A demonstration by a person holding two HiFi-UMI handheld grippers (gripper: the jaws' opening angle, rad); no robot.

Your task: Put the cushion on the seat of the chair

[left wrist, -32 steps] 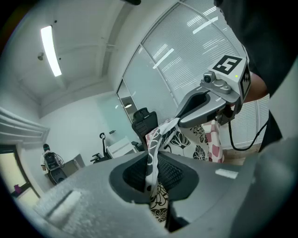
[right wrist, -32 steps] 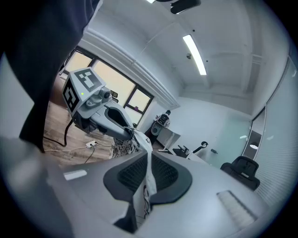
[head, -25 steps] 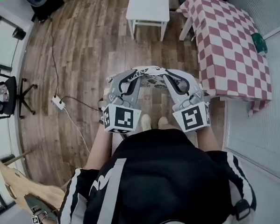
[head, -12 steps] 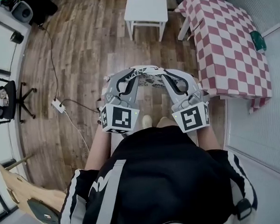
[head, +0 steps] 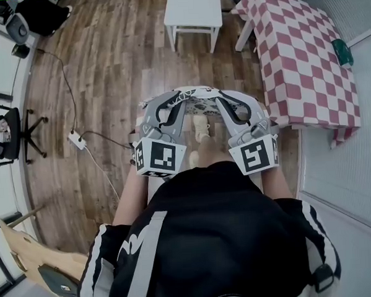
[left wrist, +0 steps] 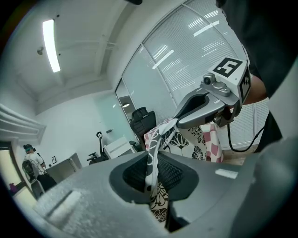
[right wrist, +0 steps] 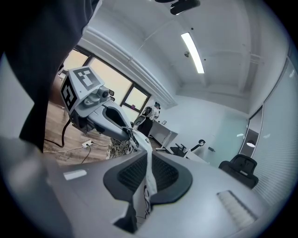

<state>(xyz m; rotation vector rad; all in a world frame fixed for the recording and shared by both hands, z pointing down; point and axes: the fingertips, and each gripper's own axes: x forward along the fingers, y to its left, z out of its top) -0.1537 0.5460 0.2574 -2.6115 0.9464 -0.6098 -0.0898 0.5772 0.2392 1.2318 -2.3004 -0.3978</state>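
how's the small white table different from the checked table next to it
The small white square table has a plain white top; the table under the red-and-white checked cloth is covered, with cloth hanging over its edges. The white table looks smaller than the checked one. A dark green object sits at the checked table's right edge; none shows on the white table. Both stand on the wooden floor on white legs.

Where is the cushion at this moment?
Head view, centre: the floral cushion hangs between the left gripper and right gripper, both shut on its edges, above the wood floor, left of the checked table.
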